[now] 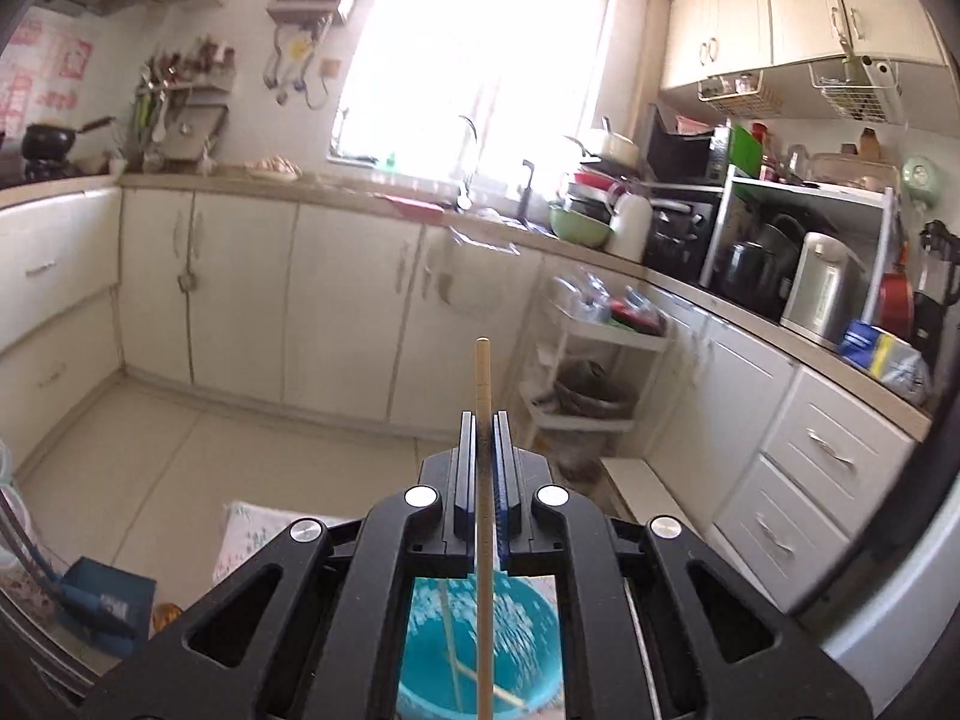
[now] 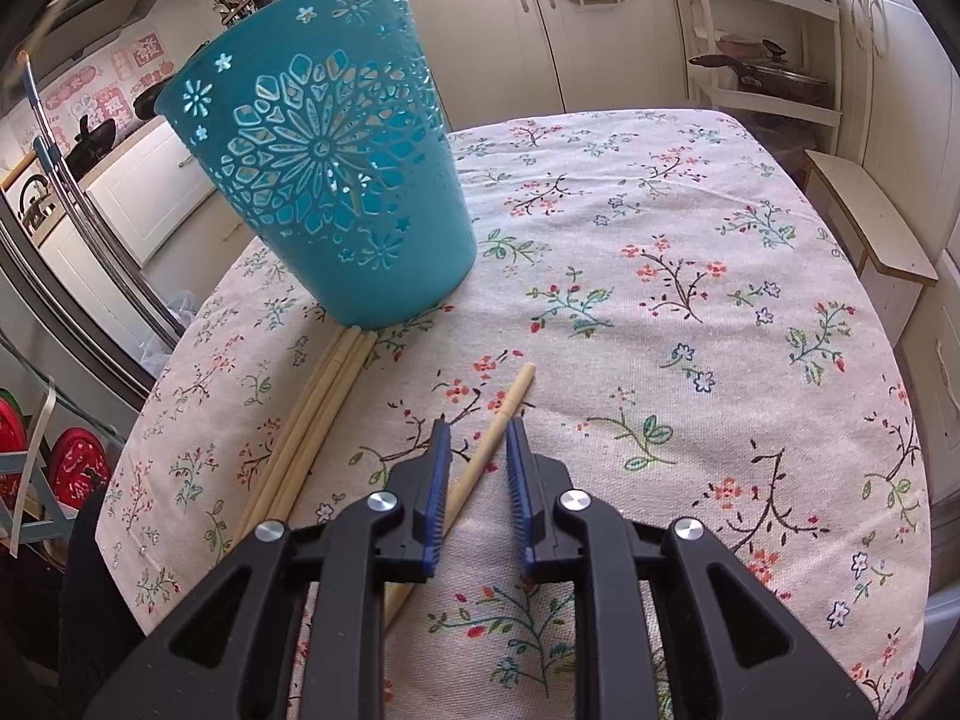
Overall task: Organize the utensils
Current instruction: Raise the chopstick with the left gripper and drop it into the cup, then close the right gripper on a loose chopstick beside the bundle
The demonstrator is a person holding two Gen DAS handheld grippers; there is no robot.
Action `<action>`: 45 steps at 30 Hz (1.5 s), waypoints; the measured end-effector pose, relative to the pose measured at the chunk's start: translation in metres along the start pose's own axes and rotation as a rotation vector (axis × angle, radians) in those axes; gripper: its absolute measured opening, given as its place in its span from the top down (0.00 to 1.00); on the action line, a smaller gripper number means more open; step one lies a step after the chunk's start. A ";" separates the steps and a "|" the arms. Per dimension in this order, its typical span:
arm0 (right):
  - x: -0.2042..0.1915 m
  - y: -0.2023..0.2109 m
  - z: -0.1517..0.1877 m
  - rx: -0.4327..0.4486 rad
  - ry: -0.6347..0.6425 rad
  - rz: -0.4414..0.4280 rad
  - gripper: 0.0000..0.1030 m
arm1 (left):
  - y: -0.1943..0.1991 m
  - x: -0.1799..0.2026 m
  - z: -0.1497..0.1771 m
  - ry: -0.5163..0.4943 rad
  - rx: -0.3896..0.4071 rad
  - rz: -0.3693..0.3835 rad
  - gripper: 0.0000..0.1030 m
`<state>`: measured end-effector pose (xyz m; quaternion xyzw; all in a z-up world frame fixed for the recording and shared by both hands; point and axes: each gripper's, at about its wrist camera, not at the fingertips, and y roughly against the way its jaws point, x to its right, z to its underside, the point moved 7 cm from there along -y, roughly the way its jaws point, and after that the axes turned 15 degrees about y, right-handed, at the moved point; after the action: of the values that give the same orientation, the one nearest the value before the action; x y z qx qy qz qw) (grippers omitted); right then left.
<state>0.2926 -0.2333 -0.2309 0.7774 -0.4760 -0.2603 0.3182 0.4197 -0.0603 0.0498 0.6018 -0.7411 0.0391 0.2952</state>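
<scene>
My left claw (image 1: 483, 420) is clenched on a single chopstick (image 1: 482, 384); the stick runs straight up between the two fingers, its blunt end standing clear above the fingertips, its lower length passing down through the frame of the claw; below it, seen through that frame, sits the open mouth of the blue basket (image 1: 528, 630), with two more sticks (image 1: 456, 660) lying inside against its wall; the held stick hangs directly over that opening, and I cannot tell whether its lower tip touches the basket's floor.

My right claw (image 2: 477, 429) is released, fingers spread apart, hovering low over the table's flowered cloth (image 2: 690, 228); a loose chopstick (image 2: 498, 426) lies on the cloth between the two fingers, slanting from lower left to upper right, its thicker end poking out past the fingertips; neither pad appears to press it.

The blue basket (image 2: 336, 180) stands upright on the cloth toward the table's far left corner, well ahead and left of my right claw; a bundle of chopsticks (image 2: 312, 420) lies flat just left of that claw, running along the table's left edge, the far ends touching the basket's base; the bundle and the loose stick lie apart.
</scene>
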 end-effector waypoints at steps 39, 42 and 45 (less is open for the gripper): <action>-0.022 -0.008 -0.006 -0.107 0.276 0.121 0.82 | 0.009 -0.239 0.204 0.151 -0.300 -0.446 0.26; -0.027 -0.010 -0.009 -0.163 0.419 0.077 0.86 | 0.005 -0.246 0.220 0.152 -0.328 -0.462 0.26; -0.026 -0.011 -0.011 -0.211 0.465 0.061 0.87 | 0.007 -0.245 0.219 0.151 -0.312 -0.448 0.22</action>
<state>0.2964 -0.2031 -0.2292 0.7640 -0.3836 -0.1129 0.5064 0.3526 0.0638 -0.2471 0.6934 -0.5625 -0.0971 0.4398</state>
